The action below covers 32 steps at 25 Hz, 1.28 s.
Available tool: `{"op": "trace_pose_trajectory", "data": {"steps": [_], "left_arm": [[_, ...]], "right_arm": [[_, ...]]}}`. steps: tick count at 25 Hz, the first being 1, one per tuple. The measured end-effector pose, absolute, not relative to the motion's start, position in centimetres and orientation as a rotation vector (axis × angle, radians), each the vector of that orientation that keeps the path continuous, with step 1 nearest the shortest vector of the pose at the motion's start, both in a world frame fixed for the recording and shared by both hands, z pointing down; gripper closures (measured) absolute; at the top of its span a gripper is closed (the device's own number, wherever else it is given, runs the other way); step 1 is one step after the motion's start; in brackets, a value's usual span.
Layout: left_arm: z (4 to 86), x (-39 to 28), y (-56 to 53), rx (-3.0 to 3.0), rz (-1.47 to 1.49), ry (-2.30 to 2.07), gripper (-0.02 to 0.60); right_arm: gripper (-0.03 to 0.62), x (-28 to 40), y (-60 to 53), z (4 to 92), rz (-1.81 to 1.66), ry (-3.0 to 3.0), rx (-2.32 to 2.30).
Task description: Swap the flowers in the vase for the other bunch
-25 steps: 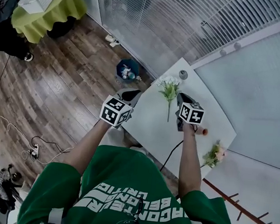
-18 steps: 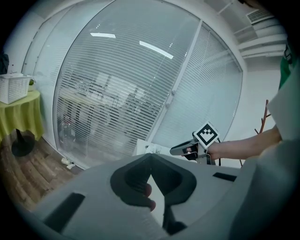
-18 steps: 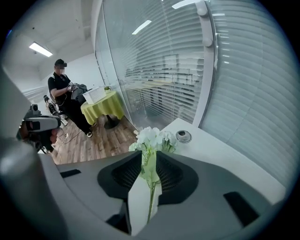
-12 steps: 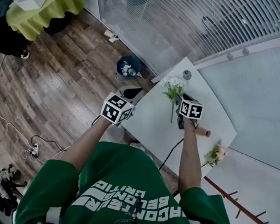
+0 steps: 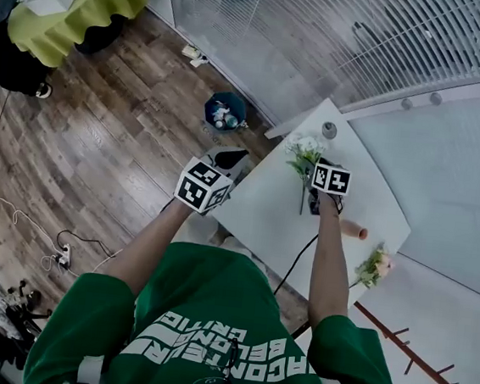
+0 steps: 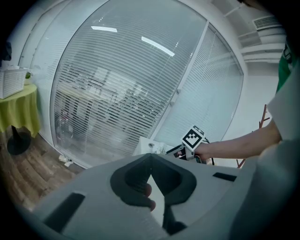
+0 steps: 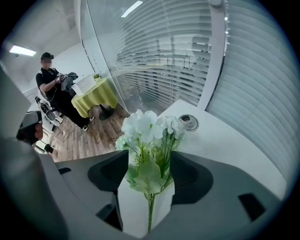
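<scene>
A bunch of white flowers [image 5: 304, 151] with green leaves lies along the white table [image 5: 264, 206], its stem running toward me. My right gripper [image 5: 313, 169] stands over it. Its jaws have just been opening and now sit wide apart. The stem and leaves [image 7: 149, 178] pass between them without being pressed, under the open right gripper [image 7: 150, 158]. A pink bunch [image 5: 372, 265] lies at the table's near right corner. An orange-tan cylinder [image 5: 354, 230], possibly the vase, lies beside my right wrist. My left gripper [image 5: 235, 155] hovers at the table's left edge; in its own view the left gripper [image 6: 150, 161] is shut and empty.
A small round metal dish [image 7: 189, 122] sits near the table's far corner. On the wooden floor to the left stand a blue bin [image 5: 225, 111] and a table with a yellow-green cloth [image 5: 72, 3]. A person [image 7: 51, 79] sits beside it. Glass walls with blinds rise behind.
My right gripper has come down toward the tabletop with the white bunch, and its jaws now stand apart around the stem. The left gripper has drifted slightly.
</scene>
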<state>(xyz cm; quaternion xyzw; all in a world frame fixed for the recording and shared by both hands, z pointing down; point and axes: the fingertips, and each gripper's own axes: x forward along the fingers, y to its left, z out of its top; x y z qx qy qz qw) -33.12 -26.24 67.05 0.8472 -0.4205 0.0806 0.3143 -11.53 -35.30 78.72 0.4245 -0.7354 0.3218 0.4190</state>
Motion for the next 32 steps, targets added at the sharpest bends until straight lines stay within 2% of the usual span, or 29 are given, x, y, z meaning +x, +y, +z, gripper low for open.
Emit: {"op": "trace_pose_trajectory", "data": {"steps": [23, 32], "left_arm": [[68.7, -32.1, -29.7, 2.232, 0.195, -1.027, 0.574], [68.7, -30.9, -30.0, 2.236, 0.185, -0.99, 0.574]], "right_arm": [[0.341, -11.8, -37.7, 84.7, 0.772, -1.661, 1.02], [0.401, -12.0, -37.1, 85.5, 0.729, -1.633, 1.014]]}}
